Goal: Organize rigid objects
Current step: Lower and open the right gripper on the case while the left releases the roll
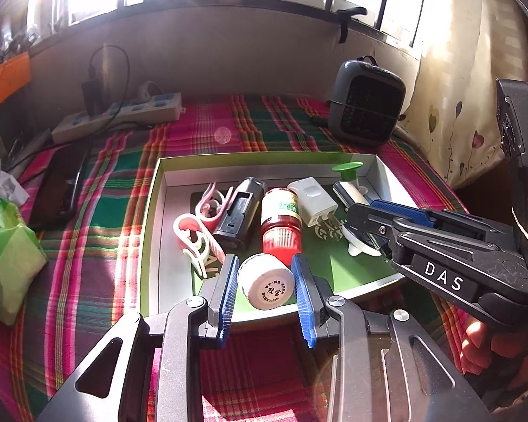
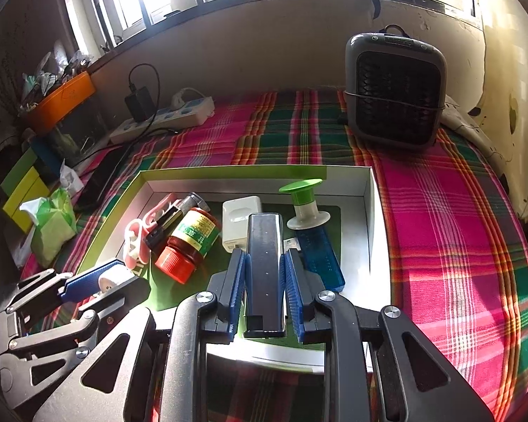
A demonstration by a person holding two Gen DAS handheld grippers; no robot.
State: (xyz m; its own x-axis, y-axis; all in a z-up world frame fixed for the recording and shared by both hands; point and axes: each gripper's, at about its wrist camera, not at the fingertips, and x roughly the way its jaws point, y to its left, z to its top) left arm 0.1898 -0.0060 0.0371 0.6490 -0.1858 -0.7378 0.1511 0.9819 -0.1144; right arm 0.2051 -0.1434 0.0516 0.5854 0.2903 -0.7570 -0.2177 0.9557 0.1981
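Observation:
A shallow white and green box (image 1: 155, 190) lies on the plaid cloth and holds several items: pink and white clips (image 1: 197, 232), a black battery case (image 1: 239, 211), a red-capped bottle (image 1: 281, 221), a white plug adapter (image 1: 313, 200) and a green-topped plunger (image 2: 304, 198). My left gripper (image 1: 265, 286) is shut on a small white bottle (image 1: 267, 281) at the box's near edge. My right gripper (image 2: 264, 281) is shut on a flat dark rectangular bar (image 2: 265, 267) over the box's right half; it also shows in the left wrist view (image 1: 366, 225).
A grey fan heater (image 2: 394, 91) stands at the back right. A white power strip (image 2: 165, 119) with a charger lies at the back left. A green tissue pack (image 2: 54, 228), a black phone (image 1: 63, 183) and coloured boxes (image 2: 24, 183) sit left of the box.

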